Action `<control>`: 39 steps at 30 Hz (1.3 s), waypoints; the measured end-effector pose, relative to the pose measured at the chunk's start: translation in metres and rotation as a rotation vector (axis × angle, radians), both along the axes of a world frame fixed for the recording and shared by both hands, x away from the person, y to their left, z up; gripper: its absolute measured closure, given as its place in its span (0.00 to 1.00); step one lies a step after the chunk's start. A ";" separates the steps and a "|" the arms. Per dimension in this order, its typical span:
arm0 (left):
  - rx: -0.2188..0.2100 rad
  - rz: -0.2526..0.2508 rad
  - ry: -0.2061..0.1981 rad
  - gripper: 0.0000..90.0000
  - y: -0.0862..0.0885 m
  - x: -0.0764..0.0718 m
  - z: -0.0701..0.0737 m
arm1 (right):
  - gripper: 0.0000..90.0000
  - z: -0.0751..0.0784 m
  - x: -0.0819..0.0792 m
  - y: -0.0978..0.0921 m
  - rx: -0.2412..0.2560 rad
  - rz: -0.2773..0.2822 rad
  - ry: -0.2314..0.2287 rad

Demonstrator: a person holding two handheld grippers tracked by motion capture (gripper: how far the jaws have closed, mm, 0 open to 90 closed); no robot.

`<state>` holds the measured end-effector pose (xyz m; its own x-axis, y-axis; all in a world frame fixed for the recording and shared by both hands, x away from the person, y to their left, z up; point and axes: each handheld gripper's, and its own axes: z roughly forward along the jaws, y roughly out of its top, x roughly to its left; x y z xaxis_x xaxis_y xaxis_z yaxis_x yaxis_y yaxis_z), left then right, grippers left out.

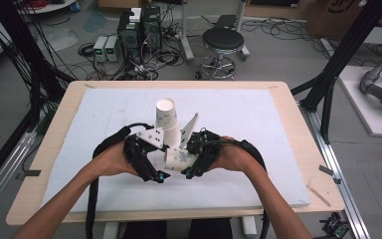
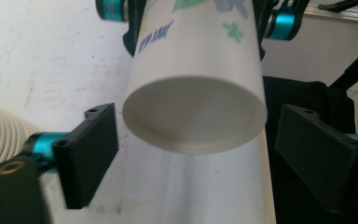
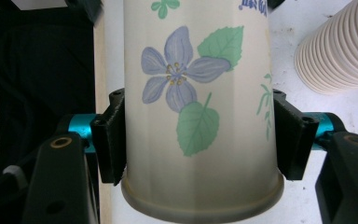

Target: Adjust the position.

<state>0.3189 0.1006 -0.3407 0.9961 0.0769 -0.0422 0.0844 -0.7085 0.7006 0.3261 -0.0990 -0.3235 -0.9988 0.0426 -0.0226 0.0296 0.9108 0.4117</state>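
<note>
High view: single paper cup held sideways just above the white mat on the desk, between left tool and right tool. Long axis roughly level, running left to right; base toward the left tool, rim toward the right. Stack of paper cups standing just behind, topmost cup bottom-up.

Right gripper view: right tool clamped on the cup near its rim, both jaws pressed to the wall. Print on the wall: purple flower, green leaves, blue characters at the top edge, cut off and unreadable.

Left gripper view: cup base facing the camera, blue lettering on the wall blurred, not legible. Left tool spread wide, jaws standing clear on either side of the base, no contact.
</note>
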 end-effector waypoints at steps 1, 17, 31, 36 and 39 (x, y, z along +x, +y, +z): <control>0.006 -0.005 -0.003 0.16 -0.001 0.001 0.000 | 0.36 0.000 0.000 0.000 0.003 0.001 0.001; -0.001 -0.022 -0.012 0.36 -0.004 0.002 0.000 | 0.36 -0.002 -0.001 0.003 -0.002 0.014 0.009; 0.010 -0.023 -0.026 0.41 -0.003 0.002 0.000 | 0.25 -0.003 0.001 0.003 -0.002 0.011 0.004; 0.018 -0.027 -0.026 0.41 -0.003 0.000 0.000 | 0.16 -0.005 0.002 0.002 0.037 0.005 -0.007; 0.030 -0.029 -0.027 0.41 -0.003 0.001 0.000 | 0.16 -0.004 0.001 0.002 0.050 0.018 -0.001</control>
